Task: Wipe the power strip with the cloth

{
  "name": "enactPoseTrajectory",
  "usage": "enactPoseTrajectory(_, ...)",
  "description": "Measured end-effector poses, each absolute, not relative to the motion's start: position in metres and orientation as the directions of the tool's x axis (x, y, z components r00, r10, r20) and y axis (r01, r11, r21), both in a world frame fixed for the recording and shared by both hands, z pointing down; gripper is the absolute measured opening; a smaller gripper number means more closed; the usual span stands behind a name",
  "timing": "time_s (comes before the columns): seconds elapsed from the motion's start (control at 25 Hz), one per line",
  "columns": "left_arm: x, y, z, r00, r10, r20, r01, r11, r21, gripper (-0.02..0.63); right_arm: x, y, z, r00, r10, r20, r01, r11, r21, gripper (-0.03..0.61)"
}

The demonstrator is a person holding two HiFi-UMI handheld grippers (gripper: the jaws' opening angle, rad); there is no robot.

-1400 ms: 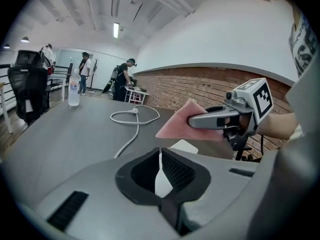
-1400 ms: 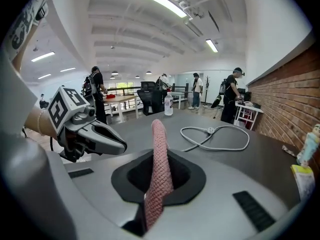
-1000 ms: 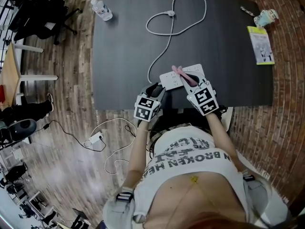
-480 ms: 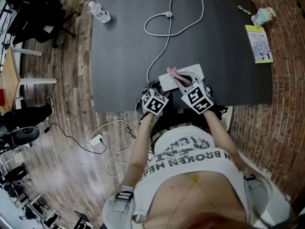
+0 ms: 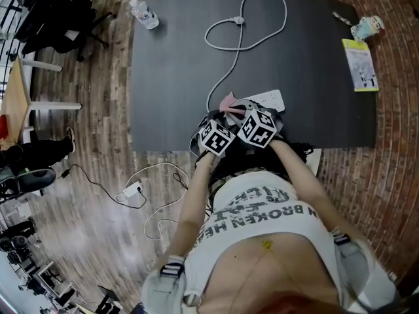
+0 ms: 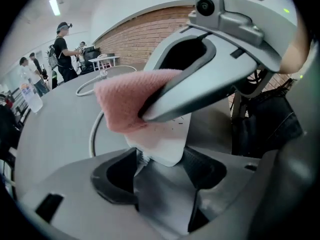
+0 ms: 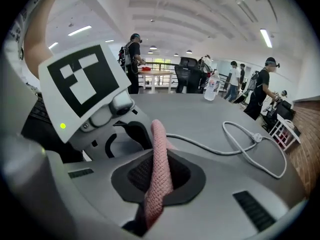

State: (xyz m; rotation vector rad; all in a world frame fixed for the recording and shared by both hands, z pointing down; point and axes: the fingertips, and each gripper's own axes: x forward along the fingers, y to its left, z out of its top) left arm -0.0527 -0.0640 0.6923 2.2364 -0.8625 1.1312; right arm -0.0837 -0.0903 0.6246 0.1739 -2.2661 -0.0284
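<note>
Strip: the strip (image 5: 268, 99) lies flat on the desk (image 5: 170, 77), near the front edge.
Open room: bare desktop stretches beyond the strip's far side. The bottle (image 5: 143, 13) and booklet (image 5: 361, 64) sit well apart from the strip, far to its left and right.
Hidden: in the head view both grippers cover the strip's left part, and only its right end shows.
Axis: the strip's long axis runs roughly along the front edge, the right end angled slightly away. The cable (image 5: 226, 70) leaves its left end toward the far side.
Left gripper (image 6: 161, 160): the jaws are released and have just been opening. They straddle the strip's near end, and contact is unclear.
Right gripper (image 7: 159, 176): the jaws are clenched on the cloth (image 6: 122, 101), held over the strip's left part.
</note>
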Motion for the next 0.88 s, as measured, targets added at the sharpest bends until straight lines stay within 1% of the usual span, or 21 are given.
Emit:
enactPoseTrajectory(0.2,-0.053,-0.063,0.693,0.453,-0.304,0.838,-0.717,-0.682,0.14,0.273,-0.091,-0.085,0.649,-0.598,-0.079,0.798,-0.091,0.995,0.03,0.017)
enactPoseTrajectory(0.48,-0.054,-0.064,0.693,0.447,-0.295,0.845,-0.717,-0.683,0.14,0.275,-0.098,-0.09,0.654,-0.592,-0.067,0.803,-0.112,0.994,0.001,0.017)
enactPoseTrajectory(0.72,-0.055,-0.063,0.693,0.449,-0.292,0.844,-0.714,-0.685,0.144,0.275,-0.098,-0.09,0.653,-0.612,-0.102,0.784,-0.17,0.985,-0.005,0.017)
enactPoseTrajectory(0.88,-0.056,-0.063,0.695,0.448,-0.29,0.846,-0.715,-0.684,0.144,0.275,-0.097,-0.09,0.654,-0.604,-0.118,0.788,-0.168,0.986,0.019,0.017)
